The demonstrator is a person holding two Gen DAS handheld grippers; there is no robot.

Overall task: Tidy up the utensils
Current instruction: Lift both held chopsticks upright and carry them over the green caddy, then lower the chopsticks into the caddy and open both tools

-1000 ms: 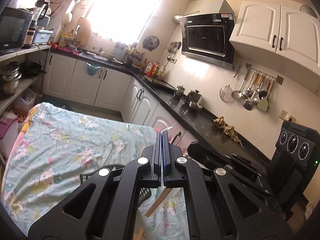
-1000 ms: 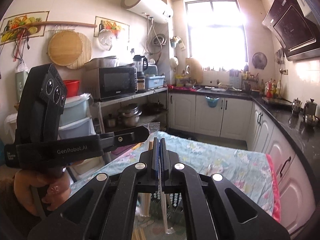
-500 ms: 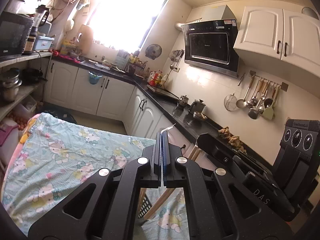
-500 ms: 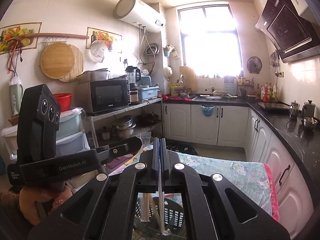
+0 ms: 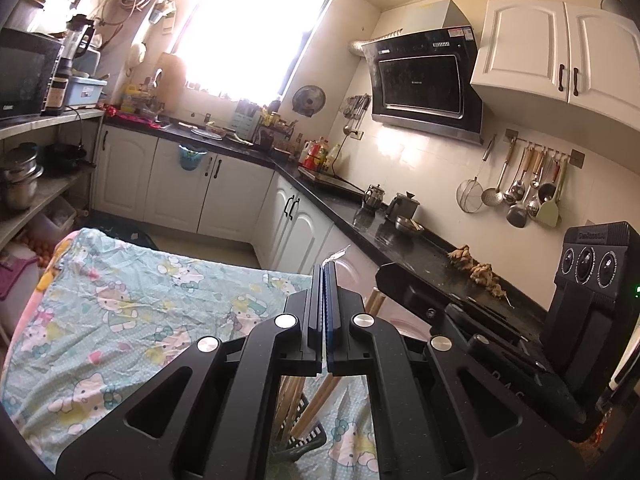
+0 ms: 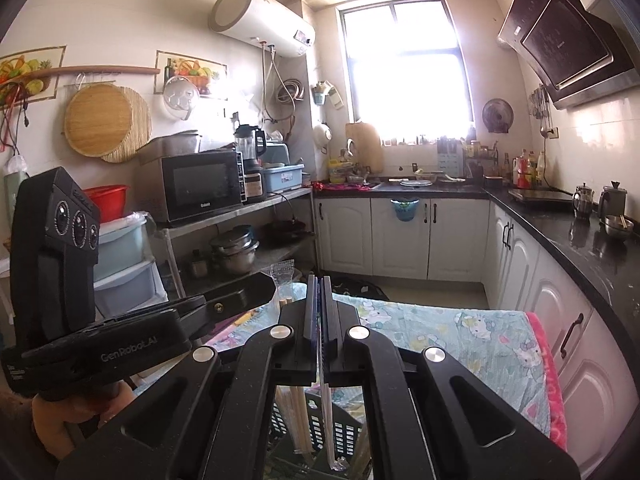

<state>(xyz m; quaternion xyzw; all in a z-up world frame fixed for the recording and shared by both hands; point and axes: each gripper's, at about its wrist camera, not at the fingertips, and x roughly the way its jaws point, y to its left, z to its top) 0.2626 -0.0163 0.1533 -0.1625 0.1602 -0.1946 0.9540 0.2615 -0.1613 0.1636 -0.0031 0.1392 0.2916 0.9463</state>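
My left gripper [image 5: 323, 270] is shut, and a sliver of clear plastic wrapper [image 5: 338, 254] sticks out past its tips. My right gripper [image 6: 319, 280] is shut too, on a clear plastic wrapper [image 6: 329, 420] that hangs down under its jaws. Beneath both stands a black slotted basket [image 6: 344, 424] with wooden chopsticks [image 6: 298, 412] upright in it; the left wrist view also shows the chopsticks [image 5: 316, 400] and basket [image 5: 308, 444]. The two grippers point towards each other, tips close: the right gripper [image 5: 384, 276] comes in from the right, the left gripper [image 6: 268, 286] from the left. Whether they grip the same piece, I cannot tell.
The basket stands on a table with a cartoon-cat cloth [image 5: 132, 312]. A black counter [image 6: 580, 236] with kettles runs along the right, and ladles hang on a wall rail [image 5: 524, 196]. A shelf with a microwave [image 6: 200, 184] stands on the left. A hand [image 6: 60, 424] holds the left gripper.
Both grippers have drawn back along the table, still shut. The basket with chopsticks now shows under their jaws, and the other gripper looms larger in each view.
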